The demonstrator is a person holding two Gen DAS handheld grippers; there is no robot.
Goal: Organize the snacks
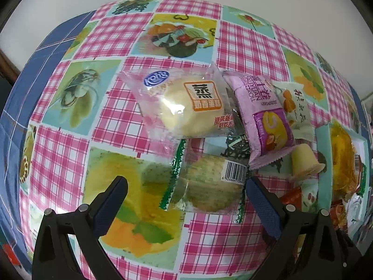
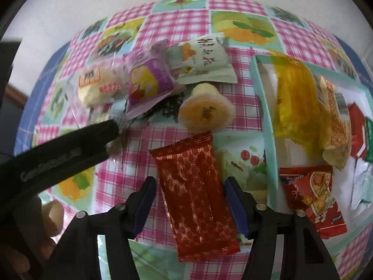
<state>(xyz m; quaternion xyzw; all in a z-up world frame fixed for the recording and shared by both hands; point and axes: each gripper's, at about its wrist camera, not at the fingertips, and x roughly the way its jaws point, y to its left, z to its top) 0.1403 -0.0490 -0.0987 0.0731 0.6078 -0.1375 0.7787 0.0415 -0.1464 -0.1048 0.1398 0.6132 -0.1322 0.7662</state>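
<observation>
Checked tablecloth (image 1: 205, 240) below: left gripper (image 1: 186, 189) points down, jaws apart over the cracker packet (image 1: 209, 186); right gripper (image 2: 190, 186) straddles the red wrapper (image 2: 195, 198), pads not touching, jelly cup (image 2: 205, 114) just ahead.

Two close, downward views; shared tablecloth (image 1: 205, 240)

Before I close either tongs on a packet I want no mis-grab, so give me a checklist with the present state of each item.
1. Red patterned wrapper lies between the right tongs: ok.
2. Right pads clear of the wrapper: ok.
3. Green-edged cracker packet lies between the left tongs: ok.
4. Left tongs open wide enough: ok.
5. Cracker packet free of the steamed cake packet: not ok, they overlap.
6. Room left in the mint-rimmed box: cannot tell.
</observation>
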